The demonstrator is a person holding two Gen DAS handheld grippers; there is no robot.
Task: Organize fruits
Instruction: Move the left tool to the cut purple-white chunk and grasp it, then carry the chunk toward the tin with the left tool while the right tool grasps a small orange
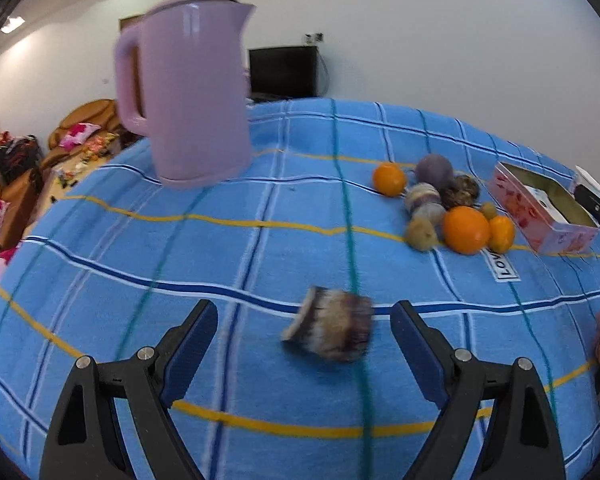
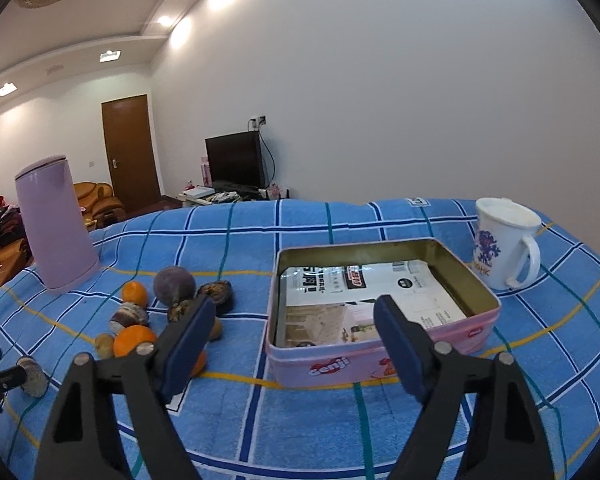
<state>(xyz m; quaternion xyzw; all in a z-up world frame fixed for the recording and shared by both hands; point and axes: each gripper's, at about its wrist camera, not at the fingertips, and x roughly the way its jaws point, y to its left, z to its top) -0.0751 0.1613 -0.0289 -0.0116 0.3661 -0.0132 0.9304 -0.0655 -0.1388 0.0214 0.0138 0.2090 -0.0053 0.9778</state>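
Note:
A cut brown-and-purple fruit piece [image 1: 330,326] lies on the blue checked cloth, between and just beyond the fingers of my open left gripper [image 1: 304,328]; it also shows at the far left of the right wrist view [image 2: 32,374]. A pile of fruit lies further right: a large orange [image 1: 466,229], a small orange [image 1: 389,179], a purple round fruit [image 1: 434,171], and several brownish ones. The pink tin [image 2: 380,364] lined with printed paper stands just ahead of my open, empty right gripper [image 2: 296,336]. The fruit pile [image 2: 172,284] lies left of the tin.
A tall lilac kettle [image 1: 188,92] stands at the back left of the cloth [image 1: 220,280]. A white mug with a blue print [image 2: 500,244] stands behind the tin on the right. Beyond the table are a sofa, a door and a dark television.

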